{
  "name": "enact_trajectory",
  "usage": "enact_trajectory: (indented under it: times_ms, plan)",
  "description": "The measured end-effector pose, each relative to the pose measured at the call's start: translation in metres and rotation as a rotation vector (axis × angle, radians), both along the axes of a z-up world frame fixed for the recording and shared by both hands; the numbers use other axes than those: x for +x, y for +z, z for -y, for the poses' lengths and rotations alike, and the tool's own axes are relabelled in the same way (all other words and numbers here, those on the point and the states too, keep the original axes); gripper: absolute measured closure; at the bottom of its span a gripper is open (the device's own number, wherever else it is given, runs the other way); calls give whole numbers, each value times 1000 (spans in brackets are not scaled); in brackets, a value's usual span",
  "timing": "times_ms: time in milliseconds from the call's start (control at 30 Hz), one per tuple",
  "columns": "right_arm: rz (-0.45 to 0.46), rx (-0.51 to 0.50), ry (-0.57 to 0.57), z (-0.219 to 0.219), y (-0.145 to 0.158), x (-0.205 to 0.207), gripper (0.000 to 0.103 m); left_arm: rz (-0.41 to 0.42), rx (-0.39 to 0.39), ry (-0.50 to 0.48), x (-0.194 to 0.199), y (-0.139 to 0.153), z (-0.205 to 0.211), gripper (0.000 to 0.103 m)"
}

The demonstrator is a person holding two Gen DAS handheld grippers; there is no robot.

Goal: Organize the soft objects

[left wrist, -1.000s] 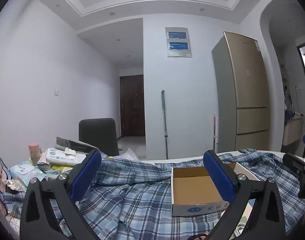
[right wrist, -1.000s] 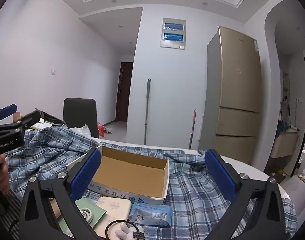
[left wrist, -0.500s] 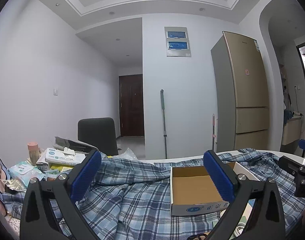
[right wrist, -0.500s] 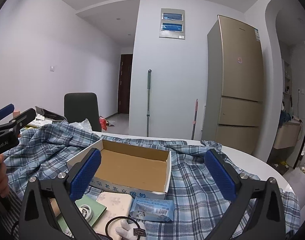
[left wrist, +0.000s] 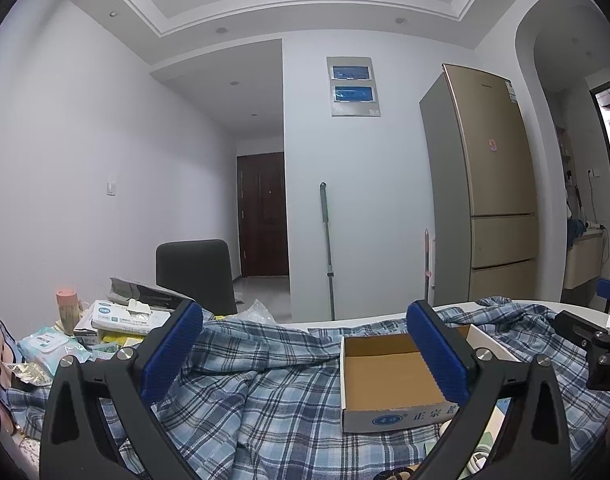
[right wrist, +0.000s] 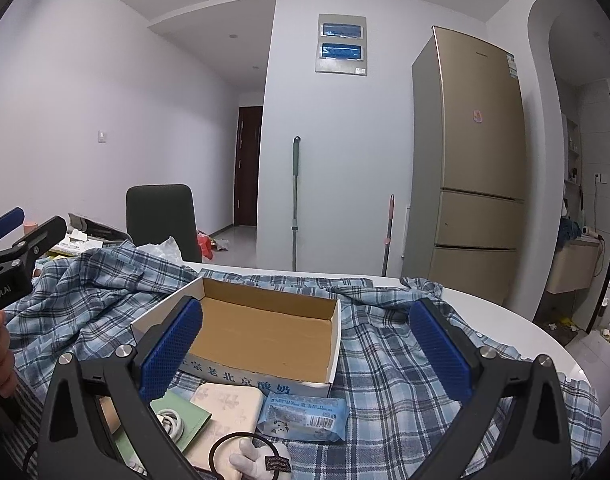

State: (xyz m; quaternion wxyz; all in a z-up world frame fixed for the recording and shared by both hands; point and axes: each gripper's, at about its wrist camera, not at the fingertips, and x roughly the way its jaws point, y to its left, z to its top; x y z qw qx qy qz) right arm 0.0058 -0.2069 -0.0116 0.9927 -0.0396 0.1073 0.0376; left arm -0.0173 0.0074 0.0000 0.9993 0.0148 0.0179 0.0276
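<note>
The soft things wait at the near edge of the bench point(right wrist: 545, 332), just in front of the empty cardboard box point(right wrist: 265, 328) that sits on the rumpled plaid cloth point(right wrist: 385, 364). In the right wrist view a blue pack of wipes point(right wrist: 303, 416) lies touching the box's front wall at about 6 o'clock from it, and a pale pink folded cloth point(right wrist: 225, 404) lies just beside the pack at its 9 o'clock. A small white plush piece with a dark label point(right wrist: 261, 460) shows at the bottom edge, partly cut off. The wipes pack should be light and squashy with a slick film skin, so I judge a pinch across its short side, near the middle, would hold best; a grip on a corner may let it sag or slip. Its long axis runs from about 9 to 3 o'clock, parallel to the box front. The pink cloth is limp and would drape, so a fold edge looks like the place to take it; its long axis runs roughly from 7 to 1 o'clock. The right claw point(right wrist: 305, 352) hangs above these with its pads wide apart and nothing between them. The left claw point(left wrist: 305, 352) is likewise spread and empty over the plaid cloth, with the box at its 2 o'clock.
</note>
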Motion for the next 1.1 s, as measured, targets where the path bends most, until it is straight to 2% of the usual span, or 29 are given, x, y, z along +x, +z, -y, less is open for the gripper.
enact_trajectory:
  times_ms: [433,967,1100]
  plan:
    - [8,10,0,1,0,0,0,-23,-16,-16,3,-2,-4,0]
    - [22,18,-1,3,-1,-2,0,-7,-19,-15,2,-1,-5,0]
    - [28,23,-15,5,2,-4,0,-4,-2,50,-6,7,-4,0]
